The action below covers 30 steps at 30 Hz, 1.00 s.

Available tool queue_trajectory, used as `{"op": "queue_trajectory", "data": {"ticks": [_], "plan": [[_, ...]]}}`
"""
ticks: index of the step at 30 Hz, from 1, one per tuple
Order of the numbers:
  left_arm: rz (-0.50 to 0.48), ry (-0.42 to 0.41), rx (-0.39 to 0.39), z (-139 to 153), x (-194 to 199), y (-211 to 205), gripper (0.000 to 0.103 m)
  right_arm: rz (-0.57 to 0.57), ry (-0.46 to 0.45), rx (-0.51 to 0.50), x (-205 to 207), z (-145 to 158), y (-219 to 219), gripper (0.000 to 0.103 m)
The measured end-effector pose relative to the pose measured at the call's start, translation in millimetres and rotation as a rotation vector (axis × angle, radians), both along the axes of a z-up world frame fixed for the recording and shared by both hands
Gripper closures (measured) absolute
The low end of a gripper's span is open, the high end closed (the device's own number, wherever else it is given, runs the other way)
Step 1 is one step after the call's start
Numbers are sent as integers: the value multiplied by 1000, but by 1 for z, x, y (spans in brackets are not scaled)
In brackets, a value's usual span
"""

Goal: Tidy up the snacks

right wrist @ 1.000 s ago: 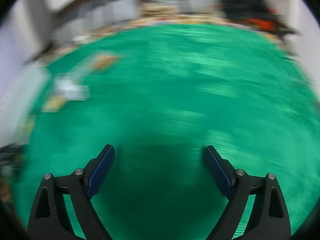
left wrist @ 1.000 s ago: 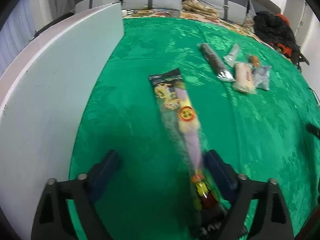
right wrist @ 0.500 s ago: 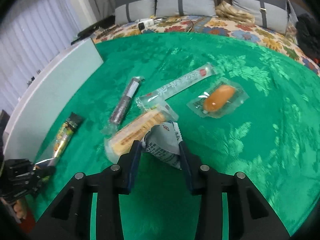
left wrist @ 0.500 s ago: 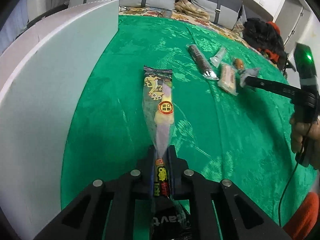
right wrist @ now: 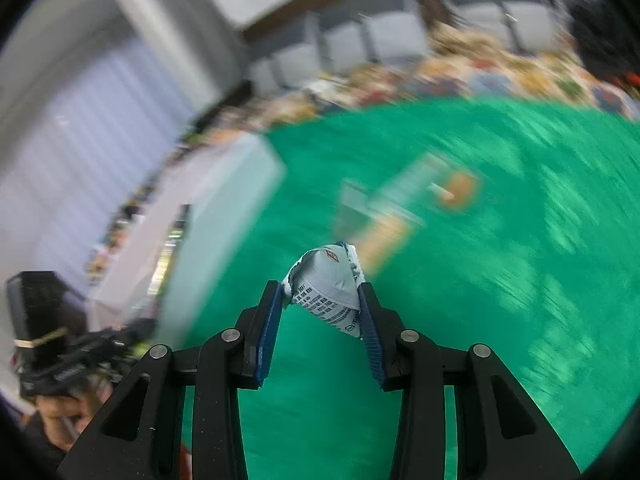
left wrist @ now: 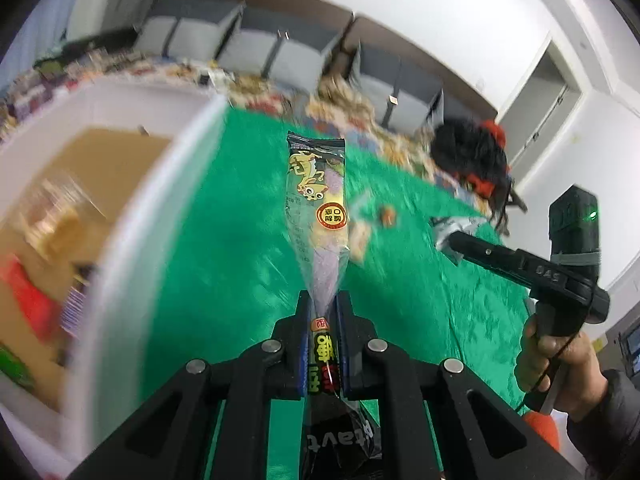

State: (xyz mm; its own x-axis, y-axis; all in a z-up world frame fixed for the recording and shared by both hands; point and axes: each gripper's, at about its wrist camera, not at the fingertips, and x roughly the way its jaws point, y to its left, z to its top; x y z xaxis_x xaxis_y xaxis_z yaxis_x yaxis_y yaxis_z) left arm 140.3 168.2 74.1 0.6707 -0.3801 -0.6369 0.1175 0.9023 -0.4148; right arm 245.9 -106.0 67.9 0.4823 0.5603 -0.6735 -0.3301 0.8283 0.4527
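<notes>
Left wrist view shows my left claw [left wrist: 323, 312] clenched on the lower part of a long snack packet [left wrist: 318, 216], which stands up from between the blue pads, lifted clear above the green cloth [left wrist: 224, 248]. Its wrapper is partly clear, with a cartoon frog near the top, a round red and yellow sticker with characters too small for me to read, and large yellow Chinese characters on black down between the pads; below them, pale letters on the dark tail look like "tavt", upside down and only partly legible. To the left is a white box [left wrist: 132, 216] with a brown floor, and blurred packets lie inside it, one red. Farther across the cloth a few small snacks [left wrist: 386, 216] lie blurred. At the right, my right hand [left wrist: 554, 356] holds the other tool, whose side carries embossed letters I cannot make out. Right wrist view shows my right claw [right wrist: 320, 298] grasping a crumpled silver-grey pouch [right wrist: 326, 286] between its blue pads, held above the cloth [right wrist: 500, 280]; rows of fine black print cover the pouch, unreadable, with a small red mark near its top. Beyond it the loose snacks [right wrist: 404, 208] and the white box [right wrist: 224, 208] are smeared by blur.
</notes>
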Motion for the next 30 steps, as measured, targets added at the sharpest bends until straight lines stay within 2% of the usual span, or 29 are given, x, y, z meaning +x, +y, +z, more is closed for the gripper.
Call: {"op": "queue_trajectory", "data": {"ticks": [4,6,7,9,10,11,13,15,17,20,22,23,24,28,30], "plan": [[105,-19,87,28,-8,69,93,152,-43,85,7,47,92,62],[183,-7,144,30,-14,108,93,248,-46,135,5,65,150,61],[222,13,169,27,-15,127,92,283,-45,149,-1,69,173,57],[296,74,244,14,-17,161,79,356,8,181,-4,68,229,42],[336,127,291,3,-17,177,50,373,38,186,-4,65,242,28],[374,173,332,-6,-18,190,28,386,78,187,-5,58,259,29],[442,209,383,-18,-27,210,27,370,101,165,-7,49,267,29],[474,196,375,-22,-43,221,25,322,86,142,-6,39,247,29],[487,172,346,-21,-52,218,25,241,38,33,-5,21,207,27],[449,121,269,-14,-58,195,25,97,-33,-246,-10,-24,132,26],[384,74,228,-2,-55,169,25,4,-35,-418,-17,-57,82,26],[328,41,209,3,-52,145,23,-66,-18,-511,-25,-77,40,27],[285,16,199,10,-52,124,22,-118,4,-550,-31,-90,8,27],[94,-67,169,14,-34,31,0,-320,44,-603,-55,-109,-98,27],[15,-38,192,-2,-14,-20,0,-399,52,-600,-61,-107,-133,26]]}}
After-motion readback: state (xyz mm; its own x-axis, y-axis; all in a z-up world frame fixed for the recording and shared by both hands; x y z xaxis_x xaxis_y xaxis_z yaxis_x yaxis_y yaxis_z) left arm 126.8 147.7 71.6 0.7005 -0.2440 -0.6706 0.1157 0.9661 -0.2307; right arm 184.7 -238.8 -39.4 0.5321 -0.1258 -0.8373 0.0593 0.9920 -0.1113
